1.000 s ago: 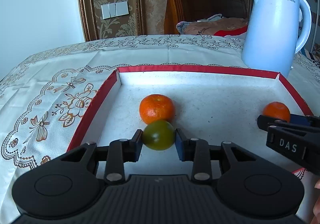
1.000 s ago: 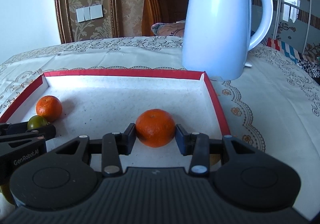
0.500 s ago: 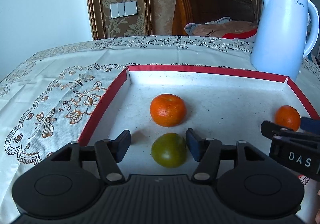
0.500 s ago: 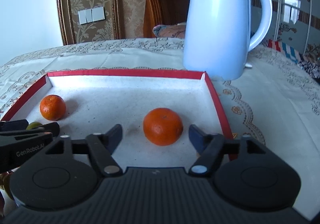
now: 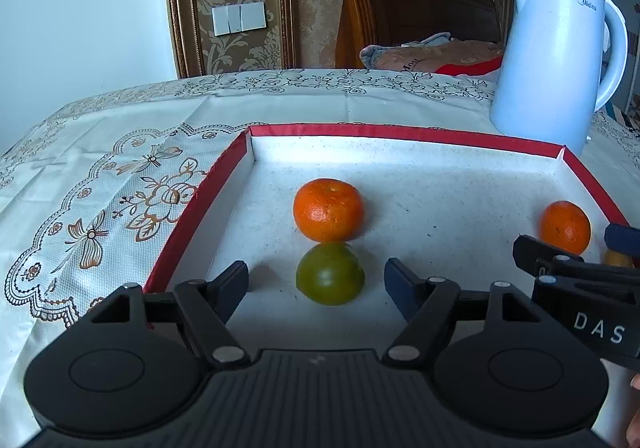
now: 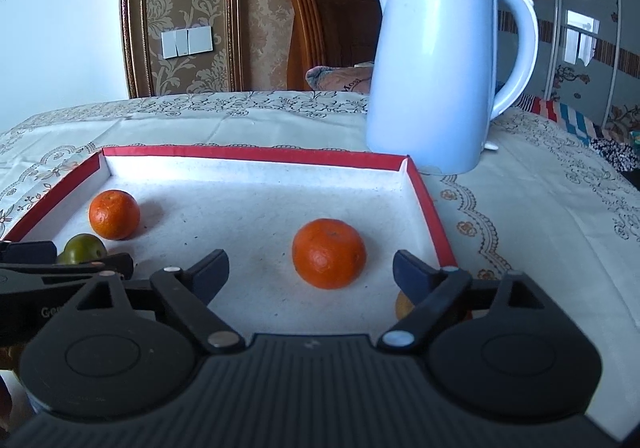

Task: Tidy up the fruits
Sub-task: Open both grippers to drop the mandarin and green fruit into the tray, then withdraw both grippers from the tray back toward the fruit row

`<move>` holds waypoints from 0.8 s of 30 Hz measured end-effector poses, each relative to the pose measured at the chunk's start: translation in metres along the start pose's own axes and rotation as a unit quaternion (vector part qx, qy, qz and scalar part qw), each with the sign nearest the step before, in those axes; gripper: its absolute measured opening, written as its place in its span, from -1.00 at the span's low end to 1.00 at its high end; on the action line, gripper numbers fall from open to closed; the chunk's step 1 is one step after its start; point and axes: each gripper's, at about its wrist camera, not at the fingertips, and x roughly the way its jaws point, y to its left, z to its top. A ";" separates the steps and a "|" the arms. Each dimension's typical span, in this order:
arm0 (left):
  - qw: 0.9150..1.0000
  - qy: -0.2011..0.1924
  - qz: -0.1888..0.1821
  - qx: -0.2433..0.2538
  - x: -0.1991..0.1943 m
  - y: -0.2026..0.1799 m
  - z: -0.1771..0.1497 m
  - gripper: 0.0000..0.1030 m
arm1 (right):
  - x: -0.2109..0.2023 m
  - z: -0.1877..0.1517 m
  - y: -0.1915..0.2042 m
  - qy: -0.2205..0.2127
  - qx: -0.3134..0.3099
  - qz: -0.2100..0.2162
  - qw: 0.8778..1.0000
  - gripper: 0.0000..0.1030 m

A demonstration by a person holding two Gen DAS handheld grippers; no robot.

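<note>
A shallow red-rimmed tray (image 5: 196, 208) (image 6: 424, 192) with a white floor holds the fruit. In the left wrist view a green fruit (image 5: 330, 273) rests on the tray floor between the pads of my left gripper (image 5: 316, 280), whose jaws are opening and stand clear of it; an orange (image 5: 328, 215) lies just beyond, touching it. In the right wrist view my right gripper (image 6: 310, 272) is opening too, with a second orange (image 6: 329, 259) loose between its pads. That orange (image 5: 565, 226) shows at the right of the left view, behind the right gripper's fingers (image 5: 560, 260).
A white electric kettle (image 5: 554, 60) (image 6: 444, 64) stands just behind the tray's far right corner on the embroidered tablecloth (image 5: 100, 184). A yellowish fruit (image 6: 402, 306) peeks out beside the tray's near right edge. A wooden headboard (image 5: 400, 8) rises behind the table.
Both grippers have let go: the left was shut on the green fruit, the right on an orange. Both fruits now lie free on the tray floor between widely parted pads.
</note>
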 end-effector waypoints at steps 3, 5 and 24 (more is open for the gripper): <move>1.000 0.002 -0.004 -0.001 -0.002 0.001 -0.001 0.45 | -0.002 -0.001 -0.001 -0.002 0.001 0.002 1.000 0.74; 1.000 0.003 -0.007 -0.003 -0.003 0.002 -0.002 0.47 | -0.003 -0.001 -0.001 -0.003 0.003 0.004 1.000 0.75; 1.000 0.000 -0.019 0.014 -0.013 0.001 -0.008 0.54 | -0.018 -0.009 -0.004 -0.013 0.007 0.014 1.000 0.76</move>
